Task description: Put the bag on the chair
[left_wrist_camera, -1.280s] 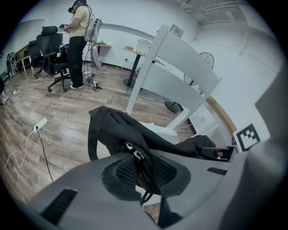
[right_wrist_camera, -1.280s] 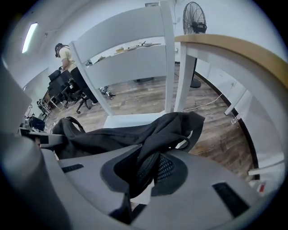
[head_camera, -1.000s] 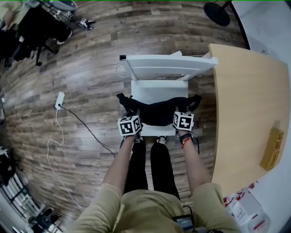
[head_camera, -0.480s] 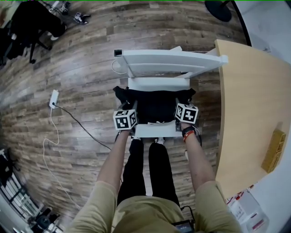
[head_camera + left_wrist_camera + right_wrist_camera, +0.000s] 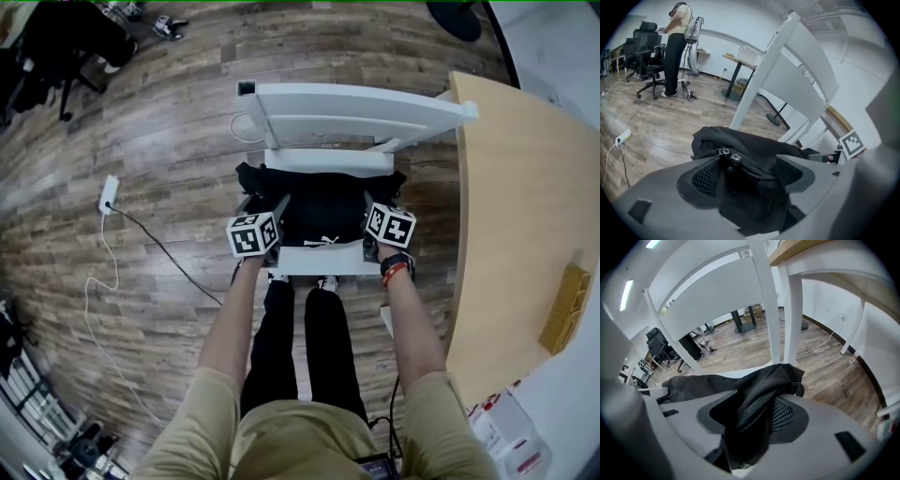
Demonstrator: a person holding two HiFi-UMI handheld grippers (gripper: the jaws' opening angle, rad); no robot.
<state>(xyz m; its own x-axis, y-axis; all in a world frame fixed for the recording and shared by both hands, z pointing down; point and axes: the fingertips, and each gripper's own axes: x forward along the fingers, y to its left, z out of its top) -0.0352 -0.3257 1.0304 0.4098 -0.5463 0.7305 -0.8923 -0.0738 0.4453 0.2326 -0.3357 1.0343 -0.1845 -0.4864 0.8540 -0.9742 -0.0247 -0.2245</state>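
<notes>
A black bag lies across the seat of the white chair. My left gripper is at the bag's left end. Its jaws have just been opening and now stand wide, with the zipped end of the bag loose between them and the left gripper's pads bare. My right gripper is at the bag's right end. Its jaws have also just been opening, and a fold of the bag hangs slack in the right gripper's gap. The chair back rises just beyond.
A wooden desk stands close on the right with a yellow box on it. A power strip and cable lie on the floor to the left. A person stands by office chairs far off.
Both grippers came down and forward with the bag, which now rests on the seat. The left jaws have spread wide and the right jaws have parted.
</notes>
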